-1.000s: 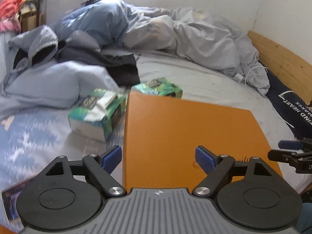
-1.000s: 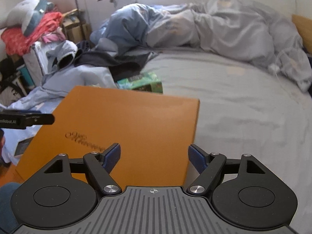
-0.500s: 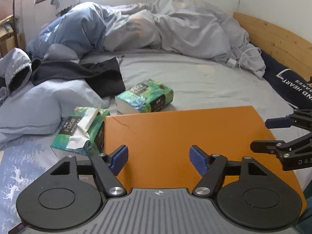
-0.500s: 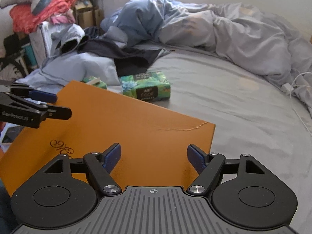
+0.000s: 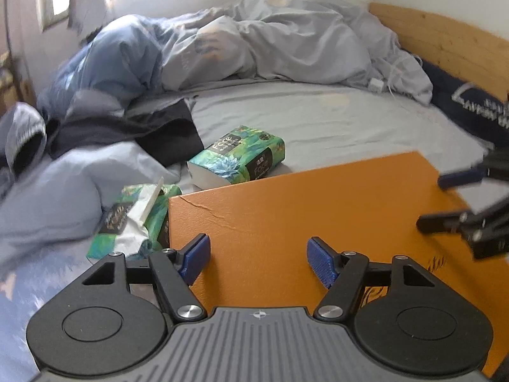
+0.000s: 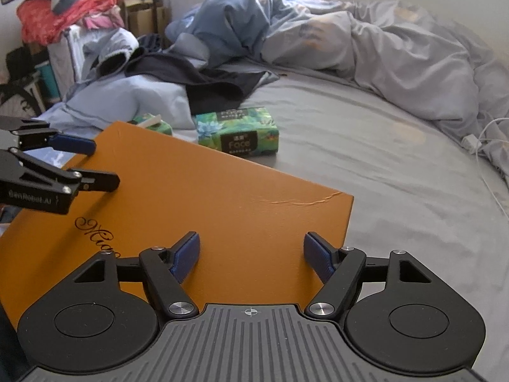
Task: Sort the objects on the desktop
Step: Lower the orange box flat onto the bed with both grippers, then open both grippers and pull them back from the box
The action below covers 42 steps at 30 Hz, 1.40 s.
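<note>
A flat orange box (image 5: 318, 219) lies on the bed in front of both grippers; it also shows in the right wrist view (image 6: 197, 210). My left gripper (image 5: 257, 259) is open and empty above the box's near left part. My right gripper (image 6: 251, 258) is open and empty above the box's near right part. A sealed green tissue pack (image 5: 238, 157) lies just beyond the box, also in the right wrist view (image 6: 238, 135). An opened green tissue pack (image 5: 133, 222) with a white tissue sticking out lies at the box's left edge.
A rumpled grey-blue duvet (image 5: 254, 44) and dark clothes (image 5: 159, 130) cover the far side of the bed. A wooden bed frame (image 5: 445, 41) and a white charger cable (image 6: 477, 143) are on the right. Piled clothes and boxes (image 6: 63, 9) stand far left.
Both views have shifted: the orange box now sits lower and nearer, and the tissue packs show more fully. Each gripper appears closer over the box in the other's view. Jaws stayed open.
</note>
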Each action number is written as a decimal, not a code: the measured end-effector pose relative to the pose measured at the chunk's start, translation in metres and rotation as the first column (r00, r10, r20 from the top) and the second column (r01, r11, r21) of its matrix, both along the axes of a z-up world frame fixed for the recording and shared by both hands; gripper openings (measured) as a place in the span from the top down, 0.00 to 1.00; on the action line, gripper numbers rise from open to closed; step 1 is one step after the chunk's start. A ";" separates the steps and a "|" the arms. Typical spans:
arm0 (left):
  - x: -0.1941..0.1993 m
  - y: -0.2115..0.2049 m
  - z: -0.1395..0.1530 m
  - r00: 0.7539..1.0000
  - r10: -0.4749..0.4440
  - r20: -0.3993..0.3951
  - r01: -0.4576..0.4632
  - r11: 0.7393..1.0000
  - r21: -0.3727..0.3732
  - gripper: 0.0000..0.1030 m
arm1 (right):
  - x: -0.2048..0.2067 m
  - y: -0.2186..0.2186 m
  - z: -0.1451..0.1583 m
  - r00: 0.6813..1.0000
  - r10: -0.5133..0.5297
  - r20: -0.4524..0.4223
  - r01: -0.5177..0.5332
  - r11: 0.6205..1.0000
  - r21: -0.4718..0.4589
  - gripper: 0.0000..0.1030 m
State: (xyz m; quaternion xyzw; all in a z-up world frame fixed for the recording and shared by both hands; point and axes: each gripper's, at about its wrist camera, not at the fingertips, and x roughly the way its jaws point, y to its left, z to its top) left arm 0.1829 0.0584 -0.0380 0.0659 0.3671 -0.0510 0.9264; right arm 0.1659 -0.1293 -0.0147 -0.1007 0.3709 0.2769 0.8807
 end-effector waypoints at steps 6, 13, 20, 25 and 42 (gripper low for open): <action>-0.004 -0.003 0.003 1.000 0.014 0.006 -0.014 1.000 0.008 0.28 | 0.001 0.001 0.004 1.000 -0.022 -0.016 0.022 1.000 -0.010 0.20; -0.019 0.000 0.014 0.998 0.059 -0.018 -0.059 0.998 -0.004 0.18 | -0.026 -0.012 0.022 0.998 -0.063 -0.002 0.063 0.997 0.045 0.08; -0.058 0.005 0.045 0.995 0.090 0.037 -0.087 0.994 -0.072 0.12 | -0.072 -0.037 0.055 0.995 -0.100 -0.001 0.099 0.986 0.131 0.00; -0.089 0.003 0.072 0.989 0.108 0.097 -0.097 0.989 -0.116 0.00 | -0.096 -0.051 0.062 0.992 -0.121 0.035 0.114 0.980 0.162 0.00; -0.152 0.000 0.090 0.959 0.239 0.154 -0.216 0.965 -0.152 0.00 | -0.176 -0.099 0.079 0.965 -0.199 0.170 0.151 0.954 0.260 0.00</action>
